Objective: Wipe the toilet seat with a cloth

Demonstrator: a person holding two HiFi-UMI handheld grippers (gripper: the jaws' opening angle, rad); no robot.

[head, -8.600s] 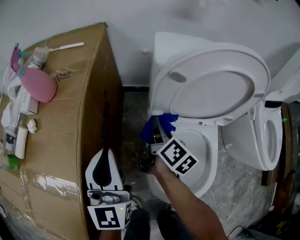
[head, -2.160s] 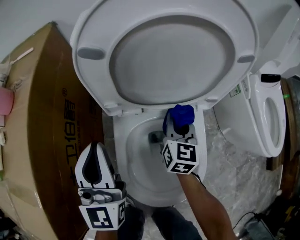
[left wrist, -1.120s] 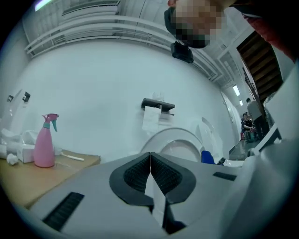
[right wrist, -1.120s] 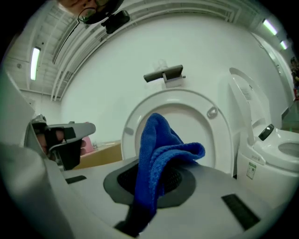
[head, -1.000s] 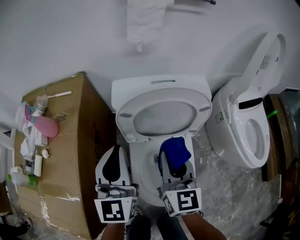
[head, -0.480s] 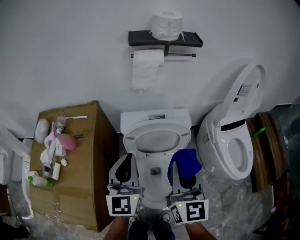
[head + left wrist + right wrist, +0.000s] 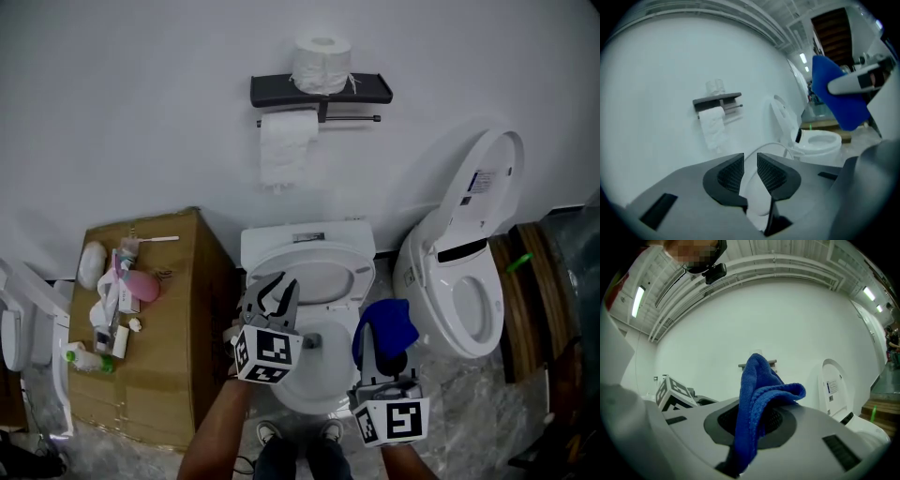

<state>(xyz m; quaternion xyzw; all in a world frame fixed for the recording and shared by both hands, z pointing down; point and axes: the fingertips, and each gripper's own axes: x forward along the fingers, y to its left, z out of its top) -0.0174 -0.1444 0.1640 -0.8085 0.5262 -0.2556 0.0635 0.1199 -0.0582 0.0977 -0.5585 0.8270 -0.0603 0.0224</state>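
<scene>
The white toilet (image 7: 311,370) stands in the middle of the head view, its lid (image 7: 314,272) tipped up against the tank. My left gripper (image 7: 277,292) hovers over the bowl's left side, pointing toward the wall. Its jaws have just been opening and stand apart with nothing between them (image 7: 750,161). My right gripper (image 7: 382,354) is at the bowl's right, shut on a blue cloth (image 7: 386,323). That cloth (image 7: 759,385) bunches up out of the jaws (image 7: 757,420). It also shows at the right of the left gripper view, cloth (image 7: 839,89).
A second white toilet (image 7: 469,291) with its lid up stands close on the right. A cardboard box (image 7: 164,328) with toiletries on top fills the left. On the wall above hang a dark shelf (image 7: 319,91) and a toilet roll (image 7: 286,150).
My left gripper has risen, rolled and opened its jaws over the bowl's left side. The right gripper with the cloth has shifted slightly right.
</scene>
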